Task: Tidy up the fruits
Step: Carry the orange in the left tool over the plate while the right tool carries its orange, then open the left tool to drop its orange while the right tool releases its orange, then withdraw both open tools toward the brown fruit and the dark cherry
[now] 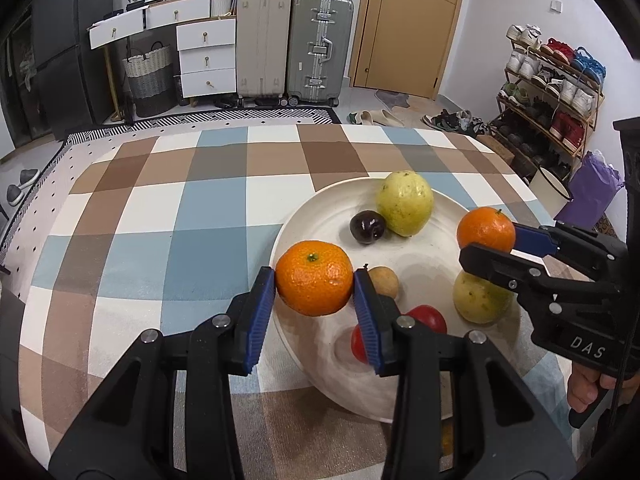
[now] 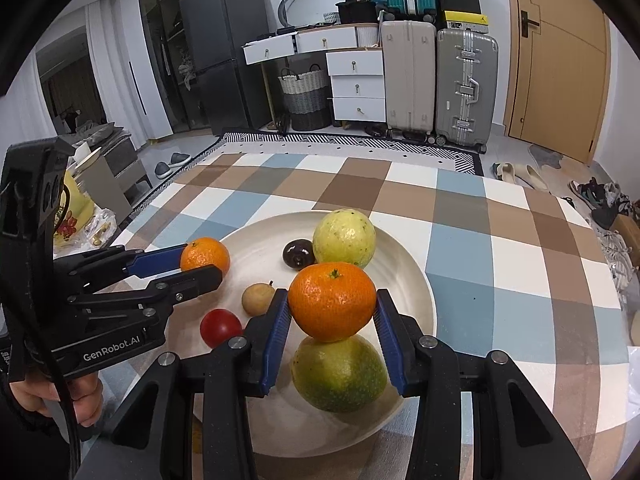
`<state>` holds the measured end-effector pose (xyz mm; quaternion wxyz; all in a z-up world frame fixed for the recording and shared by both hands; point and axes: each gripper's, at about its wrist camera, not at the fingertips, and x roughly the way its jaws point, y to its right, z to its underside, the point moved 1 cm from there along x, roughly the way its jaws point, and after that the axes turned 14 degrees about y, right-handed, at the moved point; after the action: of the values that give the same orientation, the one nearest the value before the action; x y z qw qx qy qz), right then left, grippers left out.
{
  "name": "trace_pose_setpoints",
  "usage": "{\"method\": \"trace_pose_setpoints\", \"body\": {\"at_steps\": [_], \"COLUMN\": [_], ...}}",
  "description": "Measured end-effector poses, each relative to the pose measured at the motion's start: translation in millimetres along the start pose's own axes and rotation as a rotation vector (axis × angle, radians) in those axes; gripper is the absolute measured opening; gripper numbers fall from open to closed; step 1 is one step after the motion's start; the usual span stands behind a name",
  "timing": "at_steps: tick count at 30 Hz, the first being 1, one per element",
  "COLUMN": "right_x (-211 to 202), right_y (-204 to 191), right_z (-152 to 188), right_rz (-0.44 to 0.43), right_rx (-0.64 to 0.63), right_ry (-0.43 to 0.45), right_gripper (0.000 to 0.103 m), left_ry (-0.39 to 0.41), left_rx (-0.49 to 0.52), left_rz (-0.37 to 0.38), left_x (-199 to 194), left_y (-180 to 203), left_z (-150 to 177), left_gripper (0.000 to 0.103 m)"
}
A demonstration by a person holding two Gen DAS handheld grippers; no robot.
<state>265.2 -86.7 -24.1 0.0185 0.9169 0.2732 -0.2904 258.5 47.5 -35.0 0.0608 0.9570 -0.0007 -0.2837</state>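
**Two oranges held over the plate**

The left hand-held gripper (image 1: 315, 286) is clamped on an orange (image 1: 314, 283), its blue pads (image 1: 261, 312) pressing the fruit from both sides. In the left wrist view this orange sits at the plate's left rim, partly over the checked cloth (image 1: 160, 220) that covers the surface; whether it rests on anything or hangs free cannot be told.

The right hand-held gripper (image 2: 332, 304) is clamped on a second orange (image 2: 331, 301), again with a blue pad on either side. In the right wrist view that orange lies directly above a green-yellow fruit (image 2: 339, 376) near the plate's front edge and appears to touch its top.

The white plate (image 2: 412, 280) stands on the cloth and holds the remaining fruit: a pale green guava (image 2: 344, 238) at the far side, a dark plum (image 2: 298, 254) just beside it on the left, a small brown fruit (image 2: 258, 299) towards the middle, and a red tomato (image 2: 221, 326) nearer the front, partly hidden by a gripper finger.

A person's hand (image 2: 76, 400) grips the handle of the left tool, seen at the lower left of the right wrist view.
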Motion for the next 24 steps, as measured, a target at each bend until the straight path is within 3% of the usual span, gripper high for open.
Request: {"method": "trace_pose_setpoints", "body": {"at_steps": [8, 11, 13, 15, 16, 17, 19, 21, 24], "right_x": [1, -9, -17, -27, -33, -39, -50, -60, -74], "right_y": [-2, -3, -2, 0, 1, 2, 4, 5, 7], "right_z": [1, -1, -2, -1, 0, 1, 4, 8, 14], "right_rz": [-0.006, 0.004, 0.012, 0.003, -0.006, -0.006, 0.005, 0.021, 0.043], "right_rx": [-0.002, -0.005, -0.004, 0.008, 0.017, 0.024, 0.036, 0.044, 0.046], "right_ry": [-0.005, 0.014, 0.021, 0.03, 0.037, 0.044, 0.054, 0.05, 0.055], "right_gripper": [0.044, 0.049, 0.062, 0.077, 0.084, 0.087, 0.099, 0.101, 0.102], "left_ry": [-0.009, 0.015, 0.02, 0.032, 0.048, 0.059, 0.074, 0.074, 0.09], "left_rx": [0.004, 0.011, 0.01, 0.004, 0.0, -0.004, -0.011, -0.011, -0.008], "left_rz": [0.011, 0.013, 0.018, 0.018, 0.016, 0.016, 0.016, 0.004, -0.028], "left_x": [2, -8, -16, -25, -34, -40, -53, -64, -81], "left_y": [2, 5, 6, 6, 6, 5, 4, 3, 3], "left_z": [2, 1, -2, -3, -3, -3, -3, -1, 5], "left_gripper": [0.037, 0.038, 0.046, 0.069, 0.075, 0.087, 0.091, 0.102, 0.102]}}
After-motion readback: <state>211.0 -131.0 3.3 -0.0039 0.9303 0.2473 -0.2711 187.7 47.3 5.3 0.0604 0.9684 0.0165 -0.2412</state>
